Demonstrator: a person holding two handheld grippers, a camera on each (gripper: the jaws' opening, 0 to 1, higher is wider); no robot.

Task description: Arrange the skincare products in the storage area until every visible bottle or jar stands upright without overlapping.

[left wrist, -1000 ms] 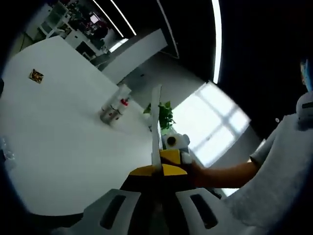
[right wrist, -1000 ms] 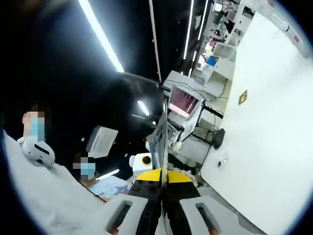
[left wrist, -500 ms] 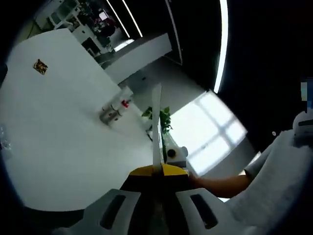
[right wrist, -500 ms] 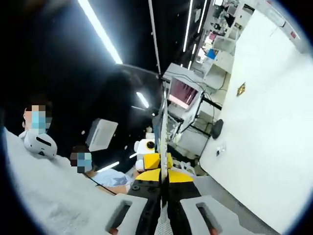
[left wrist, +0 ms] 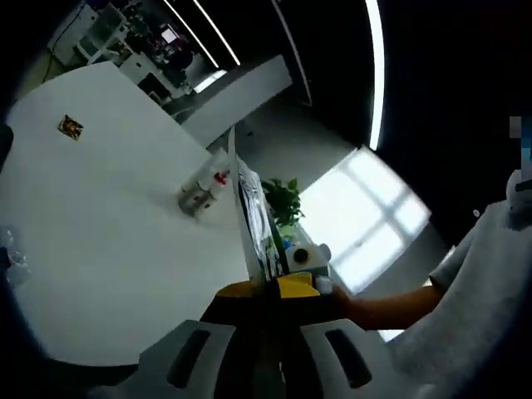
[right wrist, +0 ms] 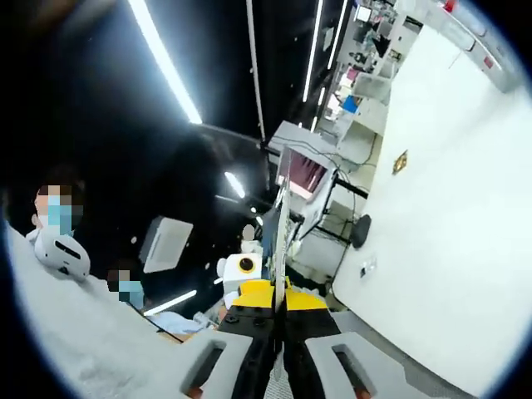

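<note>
Skincare bottles (left wrist: 202, 189) probably lay tipped, well apart from both grippers; a thin card (left wrist: 253, 224) was pinched by each, so slow approach was advised.

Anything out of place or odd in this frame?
Yes. Both hand-held grippers, left and right, pinch a thin flat card edge-on, raised away from the clear bottles grouped on the white table.

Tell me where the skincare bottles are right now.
In the left gripper view, the bottles sit clustered on the white table, near its far edge, left of the card clamped in the left gripper.
</note>
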